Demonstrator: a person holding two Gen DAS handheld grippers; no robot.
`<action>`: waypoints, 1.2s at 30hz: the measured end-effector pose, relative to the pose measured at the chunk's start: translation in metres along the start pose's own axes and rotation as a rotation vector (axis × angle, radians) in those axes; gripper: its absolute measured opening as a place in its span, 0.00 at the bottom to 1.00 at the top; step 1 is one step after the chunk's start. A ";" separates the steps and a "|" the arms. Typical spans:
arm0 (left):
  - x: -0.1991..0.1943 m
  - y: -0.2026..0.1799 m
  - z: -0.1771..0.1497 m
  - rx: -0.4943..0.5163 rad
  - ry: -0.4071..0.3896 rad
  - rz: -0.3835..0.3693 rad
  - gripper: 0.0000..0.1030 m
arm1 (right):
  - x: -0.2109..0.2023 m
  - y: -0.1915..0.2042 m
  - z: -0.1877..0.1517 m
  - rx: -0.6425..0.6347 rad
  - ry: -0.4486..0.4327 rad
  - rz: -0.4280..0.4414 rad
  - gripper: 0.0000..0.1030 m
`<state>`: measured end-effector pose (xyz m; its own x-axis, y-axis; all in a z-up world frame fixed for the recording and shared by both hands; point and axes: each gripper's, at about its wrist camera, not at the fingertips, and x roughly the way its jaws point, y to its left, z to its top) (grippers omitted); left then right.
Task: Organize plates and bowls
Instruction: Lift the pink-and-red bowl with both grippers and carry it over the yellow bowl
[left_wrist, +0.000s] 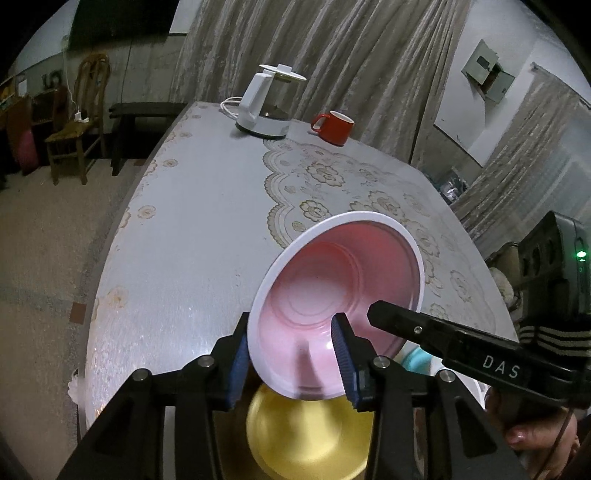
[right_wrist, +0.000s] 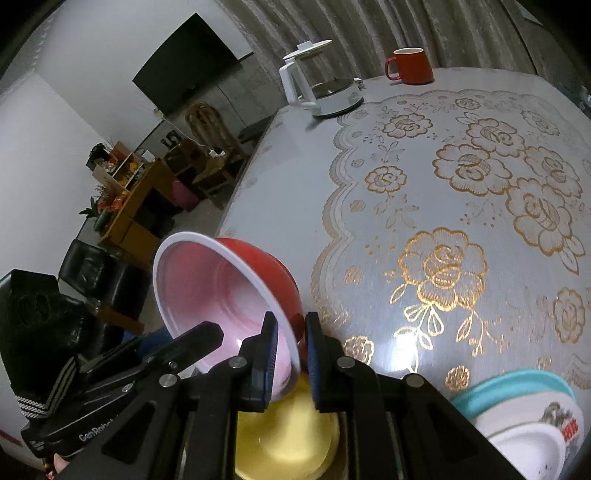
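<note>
I count two bowls: one red bowl (right_wrist: 229, 295) with a pale pink inside at 7 o'clock, one yellow bowl (right_wrist: 288, 435) at 6. At 4 o'clock I see two plates stacked: one teal plate (right_wrist: 517, 384), one white patterned plate (right_wrist: 532, 424). At 12 stand one red mug (right_wrist: 410, 66) and one white kettle (right_wrist: 321, 88).

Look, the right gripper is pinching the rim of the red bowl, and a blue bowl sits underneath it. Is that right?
Almost. The right gripper does pinch the red bowl by its rim, but the bowl underneath is yellow, not blue. The right wrist view shows it.
</note>
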<state>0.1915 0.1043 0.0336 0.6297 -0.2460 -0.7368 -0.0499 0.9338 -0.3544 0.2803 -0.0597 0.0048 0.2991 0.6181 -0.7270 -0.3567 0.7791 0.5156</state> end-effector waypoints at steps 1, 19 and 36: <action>-0.002 -0.001 -0.001 0.001 -0.001 -0.001 0.40 | -0.002 0.000 -0.003 0.002 -0.003 0.001 0.13; -0.029 -0.017 -0.037 0.065 -0.034 0.010 0.41 | -0.029 -0.002 -0.042 0.041 -0.029 0.045 0.14; -0.032 -0.019 -0.070 0.084 0.004 0.038 0.41 | -0.031 -0.006 -0.087 0.082 0.015 0.082 0.14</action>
<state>0.1178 0.0764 0.0237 0.6253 -0.2113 -0.7512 -0.0079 0.9609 -0.2769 0.1960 -0.0931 -0.0153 0.2587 0.6791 -0.6870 -0.3061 0.7322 0.6085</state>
